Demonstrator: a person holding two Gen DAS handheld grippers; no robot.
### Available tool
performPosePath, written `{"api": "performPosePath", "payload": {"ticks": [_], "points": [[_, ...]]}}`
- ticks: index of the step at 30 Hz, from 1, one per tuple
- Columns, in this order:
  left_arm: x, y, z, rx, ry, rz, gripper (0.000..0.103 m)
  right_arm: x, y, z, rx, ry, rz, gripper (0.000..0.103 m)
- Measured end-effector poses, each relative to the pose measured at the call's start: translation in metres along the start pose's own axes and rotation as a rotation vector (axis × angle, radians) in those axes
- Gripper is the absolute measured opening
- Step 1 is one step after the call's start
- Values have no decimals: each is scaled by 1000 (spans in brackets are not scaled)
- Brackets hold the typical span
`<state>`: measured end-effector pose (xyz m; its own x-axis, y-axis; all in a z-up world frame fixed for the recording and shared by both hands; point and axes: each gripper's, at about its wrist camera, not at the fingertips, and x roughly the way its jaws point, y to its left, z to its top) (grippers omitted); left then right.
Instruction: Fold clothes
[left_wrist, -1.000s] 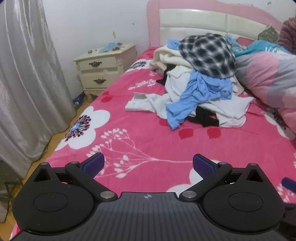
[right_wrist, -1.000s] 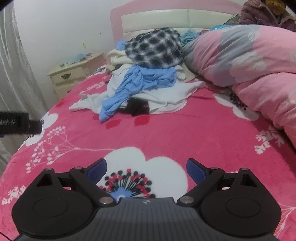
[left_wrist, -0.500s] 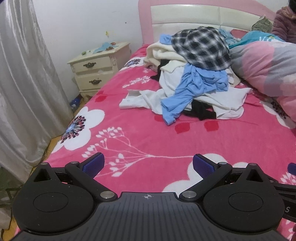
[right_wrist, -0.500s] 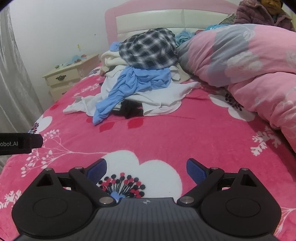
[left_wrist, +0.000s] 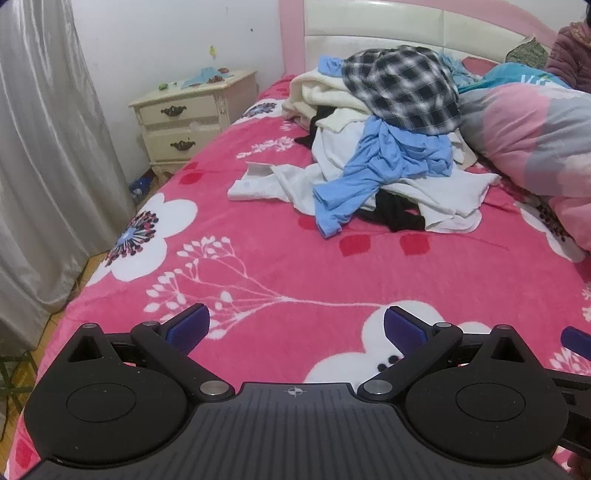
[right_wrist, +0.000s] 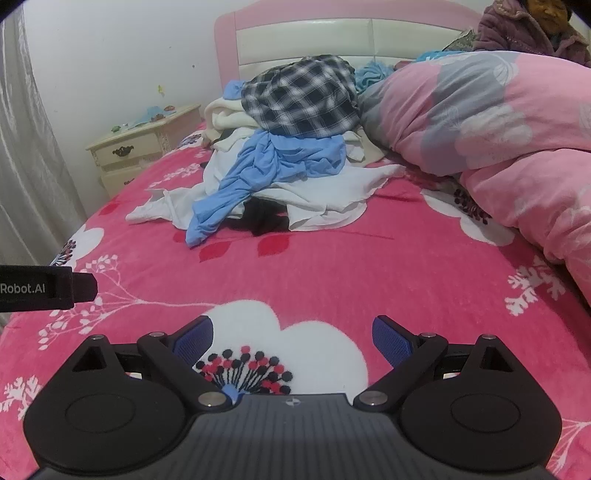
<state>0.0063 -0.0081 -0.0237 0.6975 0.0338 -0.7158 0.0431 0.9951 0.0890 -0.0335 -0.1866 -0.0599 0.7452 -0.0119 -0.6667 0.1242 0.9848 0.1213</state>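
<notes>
Both grippers spread wide, nothing btwn the fingers: left gripper (left_wrist: 296, 328) and right gripper (right_wrist: 292, 335) hang low over the pink blanket (right_wrist: 332, 266). Vs a sec ago they've drifted fwd; the clothes pile (left_wrist: 384, 147) looms bigger, though well apart yet. Blue shirt (right_wrist: 273, 166) droops nearest, plaid one (right_wrist: 301, 98) on top, all crumpled. Prob closing in for a pick.

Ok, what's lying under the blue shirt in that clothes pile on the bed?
Under the crumpled light-blue shirt lie white garments, and a black garment pokes out beneath its hanging sleeve. A black-and-white plaid shirt covers its top. Anything deeper is hidden.
</notes>
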Motion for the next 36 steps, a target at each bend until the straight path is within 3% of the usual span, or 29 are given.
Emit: {"api": "performPosePath", "payload": {"ticks": [36], "points": [[-3,-2,3,-5,-13,3,103,-1,2,5,6,-13,10,96]]}}
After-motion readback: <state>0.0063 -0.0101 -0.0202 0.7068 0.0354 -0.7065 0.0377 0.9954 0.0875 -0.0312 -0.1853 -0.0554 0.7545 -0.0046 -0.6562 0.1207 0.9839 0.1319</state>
